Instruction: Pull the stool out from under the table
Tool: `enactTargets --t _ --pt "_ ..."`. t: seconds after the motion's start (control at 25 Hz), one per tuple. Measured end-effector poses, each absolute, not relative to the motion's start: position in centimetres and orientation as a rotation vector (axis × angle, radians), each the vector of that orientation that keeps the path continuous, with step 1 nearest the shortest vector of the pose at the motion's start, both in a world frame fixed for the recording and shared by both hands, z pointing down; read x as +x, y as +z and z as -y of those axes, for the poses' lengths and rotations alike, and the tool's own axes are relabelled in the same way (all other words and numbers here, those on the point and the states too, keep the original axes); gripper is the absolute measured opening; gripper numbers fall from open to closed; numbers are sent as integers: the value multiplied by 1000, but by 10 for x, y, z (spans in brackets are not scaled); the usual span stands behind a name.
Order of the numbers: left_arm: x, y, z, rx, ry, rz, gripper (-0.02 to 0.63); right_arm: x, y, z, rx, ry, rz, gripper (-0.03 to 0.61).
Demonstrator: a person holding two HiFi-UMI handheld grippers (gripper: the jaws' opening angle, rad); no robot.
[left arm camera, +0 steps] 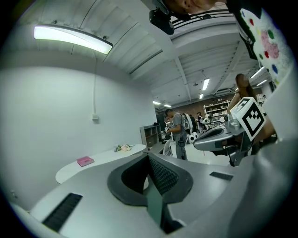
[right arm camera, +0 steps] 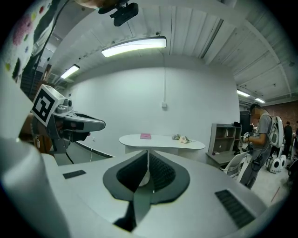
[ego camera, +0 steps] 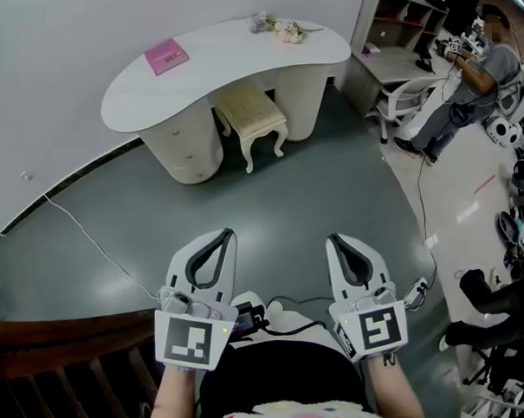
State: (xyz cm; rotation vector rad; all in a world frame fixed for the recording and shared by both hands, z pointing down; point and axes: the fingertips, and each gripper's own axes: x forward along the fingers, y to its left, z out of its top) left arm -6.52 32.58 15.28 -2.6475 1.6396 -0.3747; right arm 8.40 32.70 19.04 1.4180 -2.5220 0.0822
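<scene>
Standing in the gap between the white table's [ego camera: 229, 54] 2 pedestals, the cream stool [ego camera: 251, 118] sits at 12 o'clock from the person, partly under the top. Its seat looks slightly oblong, the long axis running about 11 to 5 o'clock, the near end facing out at 5. I'd call this the approach: the left gripper [ego camera: 226, 235] and right gripper [ego camera: 334, 239] hover well apart from the stool, jaws pressed together on nothing. Next, I reckon, comes closing in, spreading the jaws, taking the seat's near edge or a front leg, and drawing it toward 5 o'clock.
</scene>
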Motion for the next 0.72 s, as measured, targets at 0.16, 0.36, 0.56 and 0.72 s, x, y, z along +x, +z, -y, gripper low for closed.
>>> enactTargets --t 0.16,0.36,0.56,0.72 --pt "-62 150 -322 -2629 -367 -1643 17 87 189 -323 1407 67 2530 38" --pt "-58 153 -313 -2631 -363 -1633 17 91 194 -315 1412 75 2527 38" --pt "-57 158 -291 -2652 -350 -1620 17 84 198 -297 1420 81 2520 38" --pt "-56 156 -264 -2663 -343 -1597 17 84 194 -275 1425 62 2505 38"
